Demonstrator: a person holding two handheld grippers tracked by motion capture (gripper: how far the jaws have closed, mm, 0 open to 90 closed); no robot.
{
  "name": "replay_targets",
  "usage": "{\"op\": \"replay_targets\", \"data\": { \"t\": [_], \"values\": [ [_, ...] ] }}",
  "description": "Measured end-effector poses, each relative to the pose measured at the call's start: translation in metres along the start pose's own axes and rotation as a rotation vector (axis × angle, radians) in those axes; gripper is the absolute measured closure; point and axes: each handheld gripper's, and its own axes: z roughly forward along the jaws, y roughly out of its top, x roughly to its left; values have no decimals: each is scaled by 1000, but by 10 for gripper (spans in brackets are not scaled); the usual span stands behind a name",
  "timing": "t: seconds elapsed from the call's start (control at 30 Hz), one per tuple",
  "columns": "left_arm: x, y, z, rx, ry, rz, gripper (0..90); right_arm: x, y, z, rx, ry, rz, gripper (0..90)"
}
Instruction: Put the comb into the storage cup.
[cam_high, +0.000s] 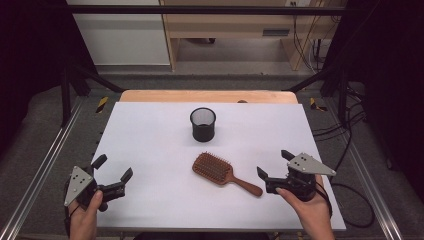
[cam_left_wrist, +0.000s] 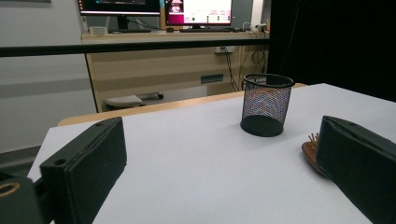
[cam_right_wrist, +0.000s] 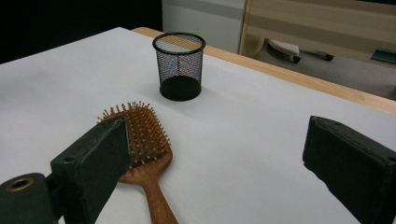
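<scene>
Both the left hand-held gripper (cam_high: 113, 169) and right hand-held gripper (cam_high: 273, 164) stood apart, flanking the brown wooden paddle hairbrush (cam_high: 225, 173) lying near the black mesh cup (cam_high: 203, 124) on the white worktop (cam_high: 150, 150).

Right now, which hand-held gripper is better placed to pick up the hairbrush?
Right. The right hand-held gripper is open, right beside the hairbrush handle's end. The left hand-held gripper, also open, sits farther off near the table's left edge.
</scene>
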Motion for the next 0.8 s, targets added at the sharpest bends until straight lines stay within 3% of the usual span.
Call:
{"op": "replay_targets", "data": {
  "t": [0.4,0.8],
  "values": [
    [-1,0,1,5,-6,-1,22,6,33,1,41,26,-79,72],
    [-1,0,0,6,-9,-1,22,11,50,20,159,51,-173,64]
  ]
}}
